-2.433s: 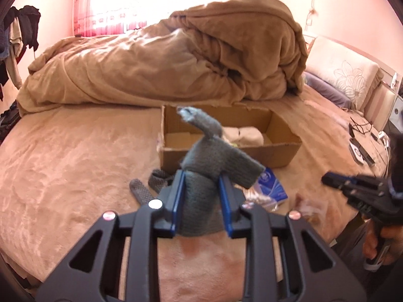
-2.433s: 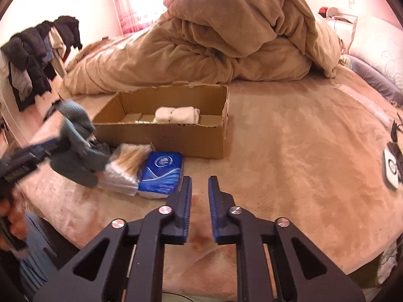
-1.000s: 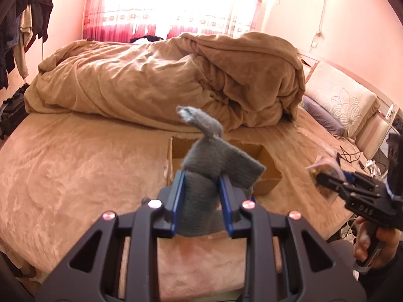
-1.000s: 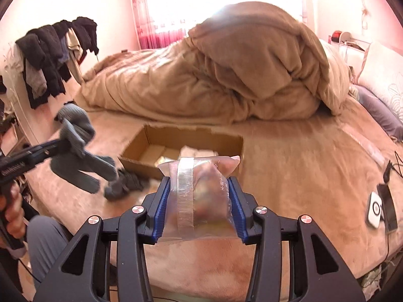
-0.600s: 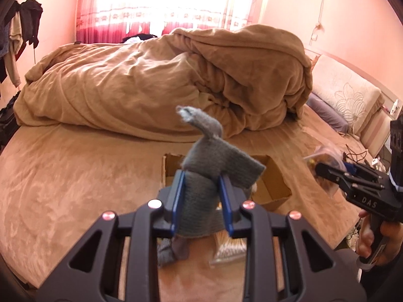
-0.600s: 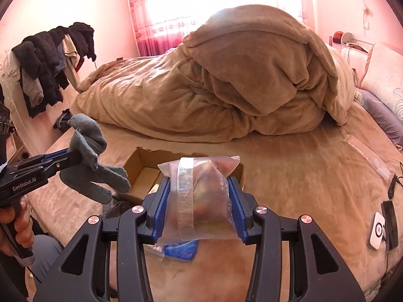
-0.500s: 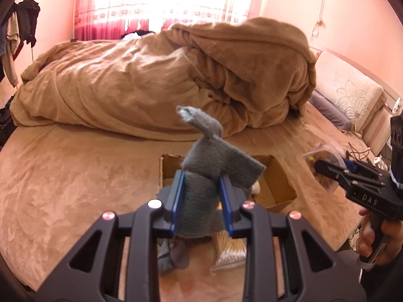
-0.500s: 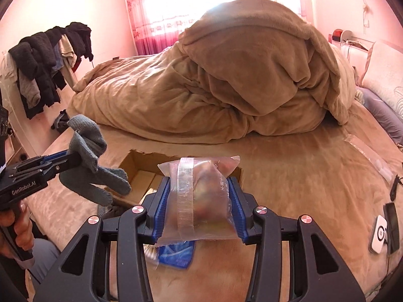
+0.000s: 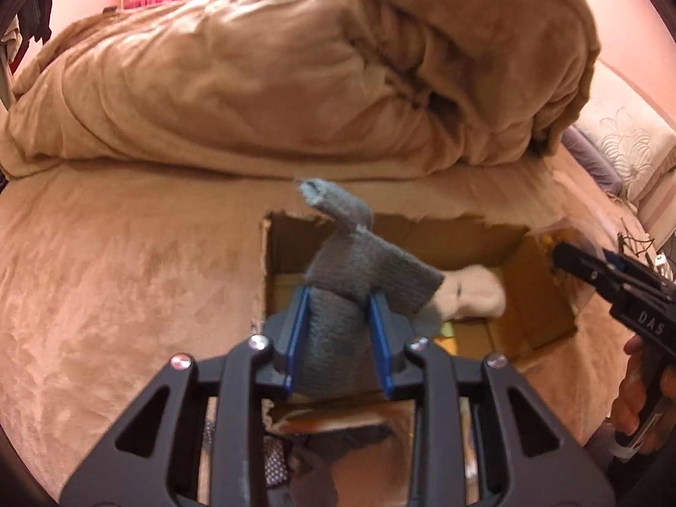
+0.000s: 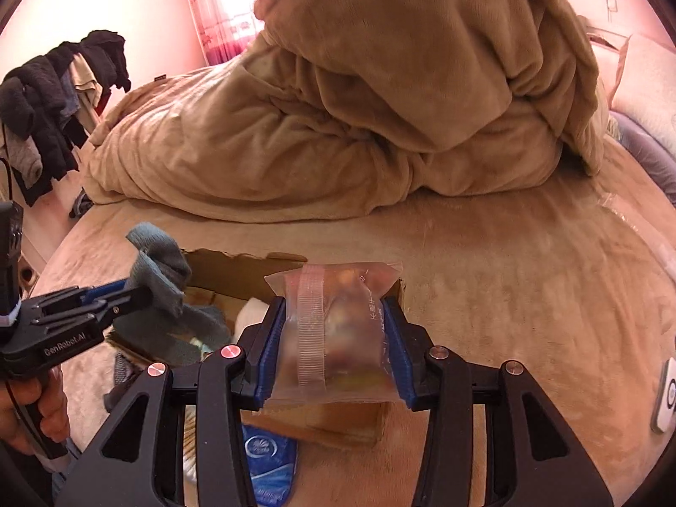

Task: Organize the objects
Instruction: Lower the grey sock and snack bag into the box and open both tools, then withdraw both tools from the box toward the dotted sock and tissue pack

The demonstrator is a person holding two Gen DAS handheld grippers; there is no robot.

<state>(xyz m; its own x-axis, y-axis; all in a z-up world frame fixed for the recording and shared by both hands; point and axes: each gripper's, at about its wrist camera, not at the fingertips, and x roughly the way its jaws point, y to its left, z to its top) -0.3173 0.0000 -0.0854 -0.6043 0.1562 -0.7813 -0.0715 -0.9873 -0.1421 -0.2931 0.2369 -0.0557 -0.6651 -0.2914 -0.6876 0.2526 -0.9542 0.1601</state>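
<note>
Left gripper (image 10: 139,295), marked "GenRobot.AI", clamps perhaps a sock (image 10: 162,272).

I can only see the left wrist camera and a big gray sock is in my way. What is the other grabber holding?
Observer: The right gripper is shut on a clear plastic bag with a white strip down its front.
Operator: Is there anything under my sock, in front of the box?
Observer: Yes, a blue tissue pack lies on the bed in front of the cardboard box.
Operator: What's way over on my left side?
Observer: Dark clothes hang by the wall.
Operator: Does my sock look stuck tight?
Observer: From the right wrist view, the left gripper pinches the gray sock over the box's left end.
</note>
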